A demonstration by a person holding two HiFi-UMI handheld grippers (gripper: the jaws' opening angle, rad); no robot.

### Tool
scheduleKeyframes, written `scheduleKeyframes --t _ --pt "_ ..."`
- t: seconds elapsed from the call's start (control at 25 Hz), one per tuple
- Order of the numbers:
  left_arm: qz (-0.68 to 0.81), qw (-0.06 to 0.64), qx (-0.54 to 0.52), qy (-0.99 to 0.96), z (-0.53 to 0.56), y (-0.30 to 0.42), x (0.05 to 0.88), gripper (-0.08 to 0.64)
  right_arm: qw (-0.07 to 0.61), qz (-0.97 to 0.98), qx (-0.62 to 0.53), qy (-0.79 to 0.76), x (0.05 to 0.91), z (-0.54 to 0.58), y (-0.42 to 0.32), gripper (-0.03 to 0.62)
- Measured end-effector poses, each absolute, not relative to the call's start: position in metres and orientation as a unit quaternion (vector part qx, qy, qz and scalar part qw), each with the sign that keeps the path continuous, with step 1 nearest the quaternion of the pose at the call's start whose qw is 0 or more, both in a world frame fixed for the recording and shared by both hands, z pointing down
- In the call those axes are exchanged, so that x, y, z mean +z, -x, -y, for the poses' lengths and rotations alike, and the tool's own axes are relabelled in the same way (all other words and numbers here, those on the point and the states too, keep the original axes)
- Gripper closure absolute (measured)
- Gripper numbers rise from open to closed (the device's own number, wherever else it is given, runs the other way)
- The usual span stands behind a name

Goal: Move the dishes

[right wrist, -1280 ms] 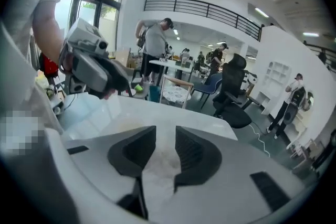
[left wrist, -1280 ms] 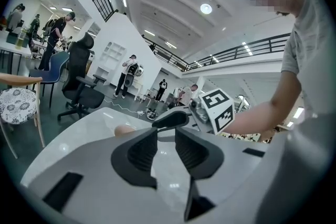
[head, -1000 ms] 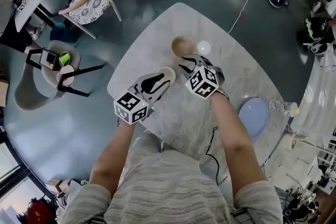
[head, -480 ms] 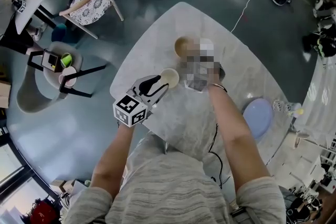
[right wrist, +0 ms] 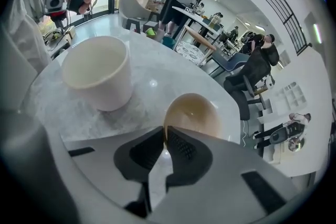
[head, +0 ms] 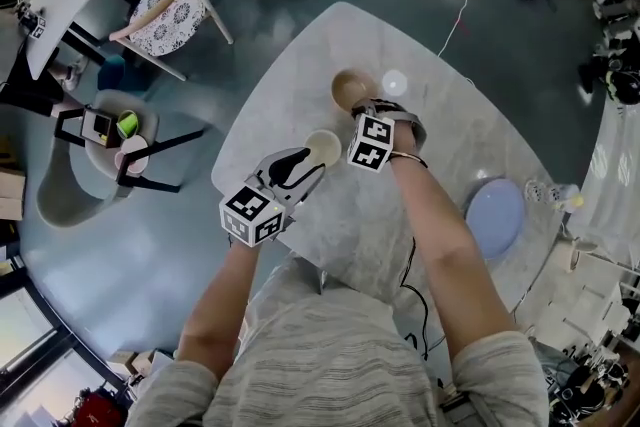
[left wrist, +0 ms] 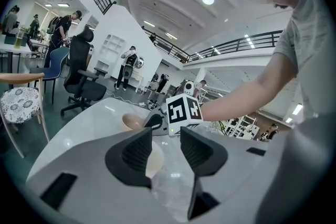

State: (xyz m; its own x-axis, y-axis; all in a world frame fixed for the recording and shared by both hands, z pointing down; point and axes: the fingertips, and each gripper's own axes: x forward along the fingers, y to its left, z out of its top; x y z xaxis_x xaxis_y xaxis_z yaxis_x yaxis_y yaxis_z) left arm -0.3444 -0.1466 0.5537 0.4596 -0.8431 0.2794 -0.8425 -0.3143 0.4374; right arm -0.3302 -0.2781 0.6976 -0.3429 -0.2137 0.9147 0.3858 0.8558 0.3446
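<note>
one tan bowl (right wrist: 191, 115) at twelve o'clock was just pinched by the closing right gripper (right wrist: 165, 140); left gripper (left wrist: 166, 139), just opened, is spread; lifting is enabled.

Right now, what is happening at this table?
A person works with two hand-held grippers at a table. The right gripper has just closed its jaws on the rim of the tan bowl. The left gripper, jaws just opened, stands at the white cup without gripping it. A blue plate lies apart, untouched.

Overhead plus two low views, shared bowl (head: 348, 87)
</note>
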Motion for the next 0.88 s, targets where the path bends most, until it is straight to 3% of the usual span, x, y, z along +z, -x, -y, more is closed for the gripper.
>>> scheduleKeyframes --t 0.4,0.88 --pt "0.477 0.268 0.003 -0.837 0.150 0.310 0.547 0.393 0.580 0.778 -0.240 0.023 0.697 0.260 0.285 0.564" --pt "0.387 0.258 0.025 -0.885 0.155 0.231 0.538 0.393 0.597 0.778 -0.178 -0.082 0.693 0.231 0.172 0.566"
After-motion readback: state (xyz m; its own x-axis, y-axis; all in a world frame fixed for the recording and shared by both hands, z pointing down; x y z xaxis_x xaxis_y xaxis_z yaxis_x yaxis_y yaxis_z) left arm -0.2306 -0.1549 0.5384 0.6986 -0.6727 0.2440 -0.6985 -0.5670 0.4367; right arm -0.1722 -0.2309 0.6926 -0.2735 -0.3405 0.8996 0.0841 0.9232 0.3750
